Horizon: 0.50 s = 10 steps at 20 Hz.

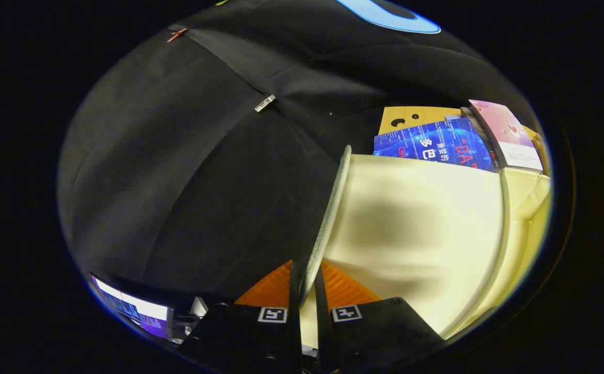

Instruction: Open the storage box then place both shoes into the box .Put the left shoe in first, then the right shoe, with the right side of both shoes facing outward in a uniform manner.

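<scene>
My gripper [307, 291] is shut on the thin clear edge of the storage box door [327, 218], which runs up and away from between the two fingers, seen edge-on. The cream storage box [426, 223] spreads to the right of that door, its pale face close to the camera with a soft shadow across it. A second clear rim [504, 228] curves down the box's right side. The shoes are hidden from here.
Beyond the box stand a blue book [431, 143], a pink-and-white book [509, 135] and a brown cardboard piece [411, 117]. Black cloth wall covers the left and top. A lit screen [130, 309] sits low to the left of the fingers.
</scene>
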Tool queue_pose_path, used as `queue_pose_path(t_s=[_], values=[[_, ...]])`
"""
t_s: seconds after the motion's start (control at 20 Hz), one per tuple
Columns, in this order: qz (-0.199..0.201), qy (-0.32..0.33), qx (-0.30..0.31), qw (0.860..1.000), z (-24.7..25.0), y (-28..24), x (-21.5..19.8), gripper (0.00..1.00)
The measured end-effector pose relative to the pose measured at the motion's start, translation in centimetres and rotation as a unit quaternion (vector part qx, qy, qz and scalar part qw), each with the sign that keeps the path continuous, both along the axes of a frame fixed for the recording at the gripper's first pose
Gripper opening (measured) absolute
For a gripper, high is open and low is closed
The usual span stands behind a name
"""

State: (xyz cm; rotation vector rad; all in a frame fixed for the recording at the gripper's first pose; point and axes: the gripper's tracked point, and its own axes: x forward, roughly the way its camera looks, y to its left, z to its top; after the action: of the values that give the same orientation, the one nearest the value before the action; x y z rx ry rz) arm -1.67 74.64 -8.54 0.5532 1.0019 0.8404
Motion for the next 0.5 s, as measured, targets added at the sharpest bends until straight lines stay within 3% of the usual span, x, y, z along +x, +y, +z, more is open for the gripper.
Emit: queue_pose_path(t_s=[0.15, 0.25, 0.45, 0.5], values=[[0.005, 0.003, 0.013, 1.0, 0.4, 0.1, 0.0, 0.19], [0.008, 0.002, 0.012, 1.0, 0.4, -0.1, -0.1, 0.31], [0.018, -0.008, 0.012, 1.0, 0.6, -0.6, -0.4, 0.41], [0.021, -0.016, 0.009, 1.0, 0.7, -0.9, -0.4, 0.49]])
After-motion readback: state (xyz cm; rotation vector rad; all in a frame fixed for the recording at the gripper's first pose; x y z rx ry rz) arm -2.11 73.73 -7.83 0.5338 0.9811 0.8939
